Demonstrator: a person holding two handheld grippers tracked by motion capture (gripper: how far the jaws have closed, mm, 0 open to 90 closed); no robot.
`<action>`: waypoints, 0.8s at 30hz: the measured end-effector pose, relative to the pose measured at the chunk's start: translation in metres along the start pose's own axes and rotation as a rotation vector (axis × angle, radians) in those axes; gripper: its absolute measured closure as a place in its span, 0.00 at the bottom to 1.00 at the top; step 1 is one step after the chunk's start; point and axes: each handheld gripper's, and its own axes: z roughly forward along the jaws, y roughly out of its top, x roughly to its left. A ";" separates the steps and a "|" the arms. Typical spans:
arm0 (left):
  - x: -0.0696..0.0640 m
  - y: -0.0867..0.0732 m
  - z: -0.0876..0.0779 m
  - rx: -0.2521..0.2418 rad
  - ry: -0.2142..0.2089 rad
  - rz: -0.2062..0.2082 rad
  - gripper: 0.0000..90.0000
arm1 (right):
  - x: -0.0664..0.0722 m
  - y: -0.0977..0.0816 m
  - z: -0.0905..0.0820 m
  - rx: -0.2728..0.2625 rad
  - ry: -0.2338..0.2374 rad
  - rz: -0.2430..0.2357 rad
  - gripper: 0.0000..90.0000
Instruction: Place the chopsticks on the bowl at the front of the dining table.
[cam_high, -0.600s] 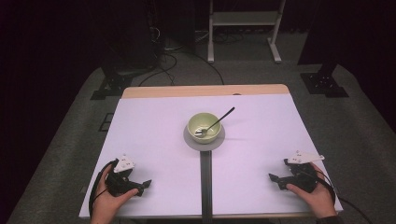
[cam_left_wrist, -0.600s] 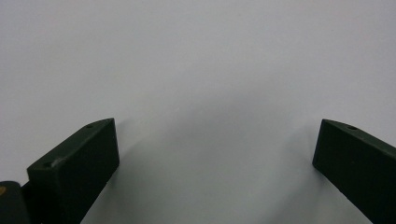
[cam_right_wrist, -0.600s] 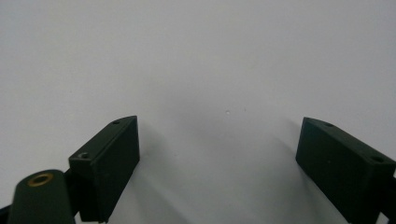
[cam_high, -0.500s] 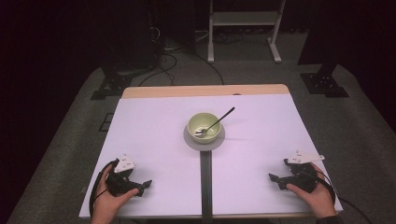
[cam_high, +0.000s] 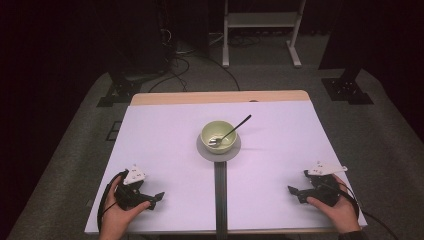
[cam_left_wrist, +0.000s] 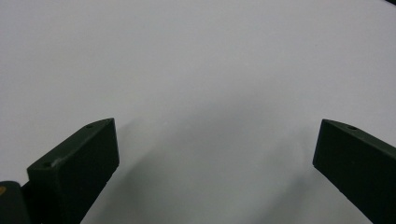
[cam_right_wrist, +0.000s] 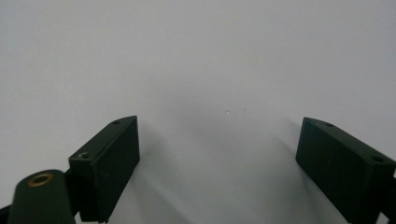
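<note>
A pale green bowl (cam_high: 218, 136) stands on a grey round plate (cam_high: 202, 149) at the middle of the white table (cam_high: 165, 135). A dark spoon (cam_high: 233, 129) leans in the bowl, its handle pointing up to the right. My left gripper (cam_high: 158, 198) rests on the table near the front left, held by a hand, and points right. My right gripper (cam_high: 293, 192) rests near the front right and points left. In the left gripper view the left gripper (cam_left_wrist: 215, 158) stands open over bare white table. In the right gripper view the right gripper (cam_right_wrist: 219, 154) is open too, nothing between its jaws.
A dark strip (cam_high: 220, 195) runs from the plate to the table's front edge. A wooden band (cam_high: 220, 97) lines the far edge. Beyond the table lie cables (cam_high: 185, 60), black stand feet (cam_high: 345, 87) and a white frame (cam_high: 260, 30) on the grey floor.
</note>
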 end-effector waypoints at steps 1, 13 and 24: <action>0.000 0.001 0.000 -0.004 0.001 0.003 0.00 | 0.000 0.000 0.000 -0.001 0.000 -0.001 0.14; -0.008 0.016 0.001 -0.028 -0.019 0.011 0.00 | 0.000 0.000 0.000 -0.002 0.000 -0.003 0.14; -0.013 0.023 0.002 -0.048 -0.037 0.011 0.00 | 0.000 0.000 0.000 0.000 0.000 -0.001 0.14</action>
